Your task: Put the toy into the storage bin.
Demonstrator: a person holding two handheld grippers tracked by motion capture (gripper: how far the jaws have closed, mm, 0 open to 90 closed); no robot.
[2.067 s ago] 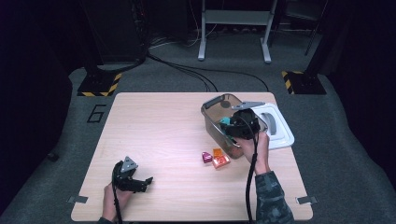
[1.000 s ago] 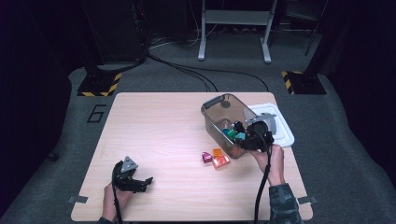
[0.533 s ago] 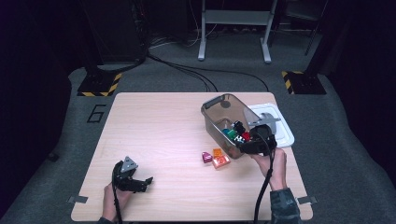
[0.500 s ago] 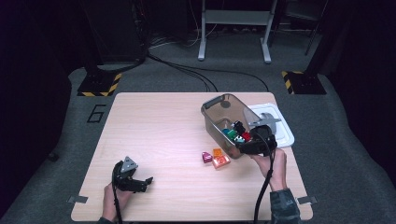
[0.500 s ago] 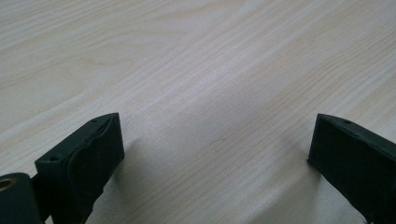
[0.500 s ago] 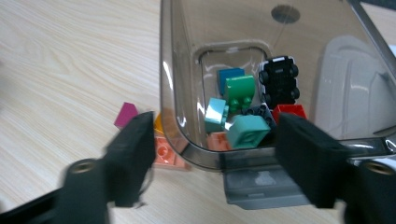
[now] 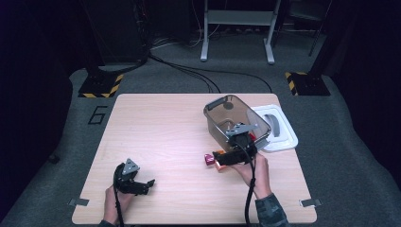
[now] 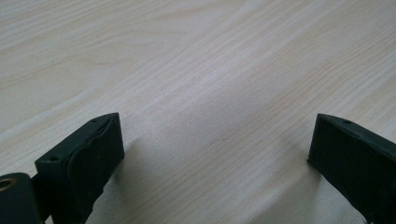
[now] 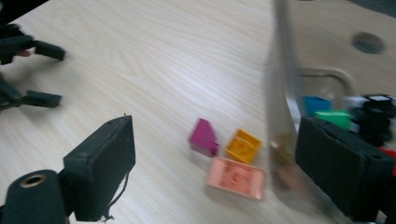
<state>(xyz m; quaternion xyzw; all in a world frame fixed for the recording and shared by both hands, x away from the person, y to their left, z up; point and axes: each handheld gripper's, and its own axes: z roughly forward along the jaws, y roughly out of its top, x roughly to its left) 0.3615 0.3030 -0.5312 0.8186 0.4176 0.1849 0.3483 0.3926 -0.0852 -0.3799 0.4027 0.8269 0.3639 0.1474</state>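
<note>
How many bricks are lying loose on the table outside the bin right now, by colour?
Magenta brick: 1
Orange brick: 1
Pink brick: 1
Total: 3 on the table, just outside the clear bin. More bricks lie inside the bin, too blurred to count.

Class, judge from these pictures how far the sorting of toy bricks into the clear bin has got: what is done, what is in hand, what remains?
Done: several bricks lie inside the clear bin. In hand: nothing; the right gripper has just been opening, with nothing between its jaws, above the loose ones. Left: the magenta brick, orange brick and pink brick are on the table. The left gripper rests open.
</note>
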